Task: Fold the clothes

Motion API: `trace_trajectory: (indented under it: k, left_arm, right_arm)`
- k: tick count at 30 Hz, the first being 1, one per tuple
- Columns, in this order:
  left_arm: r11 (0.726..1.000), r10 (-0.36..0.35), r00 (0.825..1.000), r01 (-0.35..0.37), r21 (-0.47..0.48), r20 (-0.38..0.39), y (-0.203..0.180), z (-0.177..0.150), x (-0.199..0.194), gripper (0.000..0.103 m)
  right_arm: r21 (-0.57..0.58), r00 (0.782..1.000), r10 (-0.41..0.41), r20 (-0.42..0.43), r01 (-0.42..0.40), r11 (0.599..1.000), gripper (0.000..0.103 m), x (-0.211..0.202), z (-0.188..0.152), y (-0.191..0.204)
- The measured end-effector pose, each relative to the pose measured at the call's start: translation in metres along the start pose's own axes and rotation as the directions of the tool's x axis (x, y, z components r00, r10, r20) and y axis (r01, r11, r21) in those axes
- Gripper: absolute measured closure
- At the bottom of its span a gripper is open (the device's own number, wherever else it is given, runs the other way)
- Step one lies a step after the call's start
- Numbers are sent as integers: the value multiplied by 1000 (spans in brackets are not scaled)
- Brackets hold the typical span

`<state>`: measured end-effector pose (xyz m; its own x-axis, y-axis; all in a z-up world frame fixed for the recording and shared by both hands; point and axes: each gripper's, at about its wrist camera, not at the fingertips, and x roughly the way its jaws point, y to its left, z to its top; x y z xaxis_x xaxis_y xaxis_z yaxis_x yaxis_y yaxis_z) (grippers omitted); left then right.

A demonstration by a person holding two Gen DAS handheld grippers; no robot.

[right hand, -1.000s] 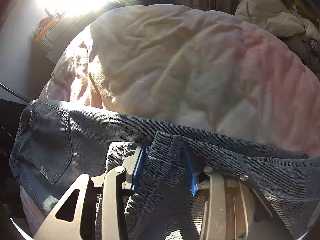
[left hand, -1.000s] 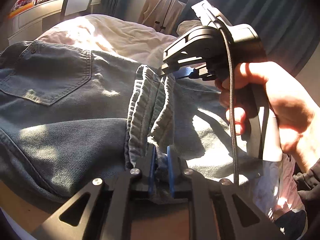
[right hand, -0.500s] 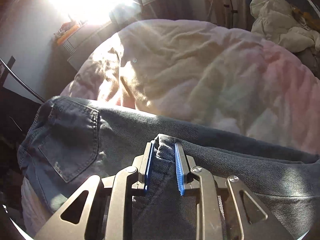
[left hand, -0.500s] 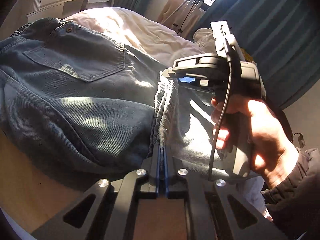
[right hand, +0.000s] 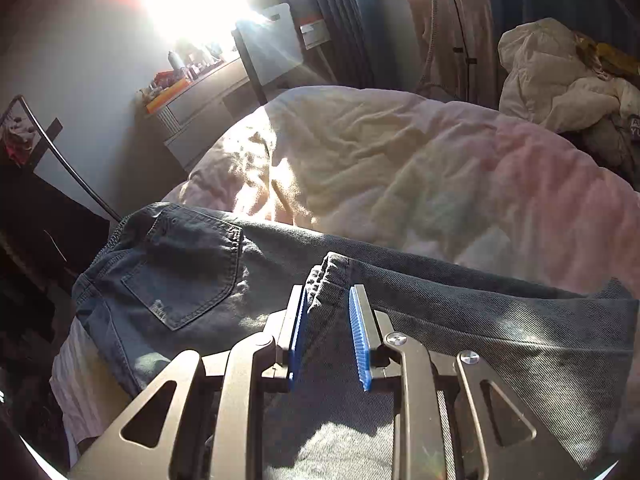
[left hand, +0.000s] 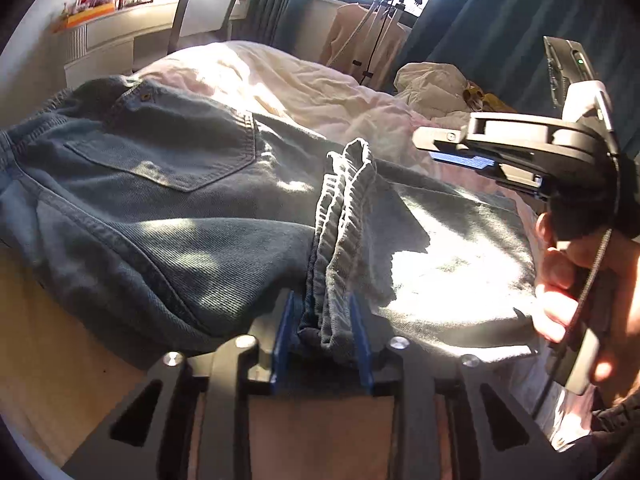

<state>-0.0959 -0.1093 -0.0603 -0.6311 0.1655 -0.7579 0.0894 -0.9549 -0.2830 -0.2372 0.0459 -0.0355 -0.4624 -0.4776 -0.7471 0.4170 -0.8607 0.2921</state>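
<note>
Left gripper (left hand: 322, 336), just opening, slack astride the faded denim jeans' (left hand: 168, 216) bunched, ribbed hem (left hand: 340, 216).

Bed (right hand: 420, 168) under a rumpled pale pink-and-cream duvet (left hand: 280, 80), folded blue jeans (left hand: 160, 200) lying across its near edge, back pocket up, heap of off-white bedding (right hand: 560, 80) at the far right corner
</note>
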Motion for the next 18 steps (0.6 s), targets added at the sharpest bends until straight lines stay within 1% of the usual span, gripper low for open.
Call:
trace_trajectory:
  k: [1, 2, 5, 8, 14, 16, 18]
  left_arm:
    - [1000, 18, 1000, -18, 19, 17, -3, 0, -4, 50]
    - [999, 26, 999, -27, 28, 34, -6, -2, -11, 48]
    - [998, 44, 997, -46, 35, 64, -10, -8, -26, 48]
    - [998, 47, 997, -49, 38, 63, -11, -11, -28, 48]
    - [993, 109, 990, -113, 40, 90, -14, -17, -37, 48]
    - [994, 97, 989, -102, 41, 107, -18, -16, -44, 48]
    - [995, 91, 988, -96, 36, 128, -20, -15, -47, 48]
  right_arm:
    - [-2, 1000, -7, 9, 7, 1000, 81, -12, -3, -1]
    - [-3, 1000, -14, 17, 14, 1000, 81, -23, -8, -2]
    - [1, 999, -26, 41, 26, 1000, 81, -55, -22, -6]
    - [9, 998, -41, 55, 40, 999, 81, -84, -41, -10]
    - [13, 993, -81, 86, 80, 997, 81, -130, -80, -18]
    - [3, 989, -118, 88, 118, 993, 81, -138, -95, -17]
    - [-8, 986, -133, 101, 135, 991, 81, -147, -110, -16]
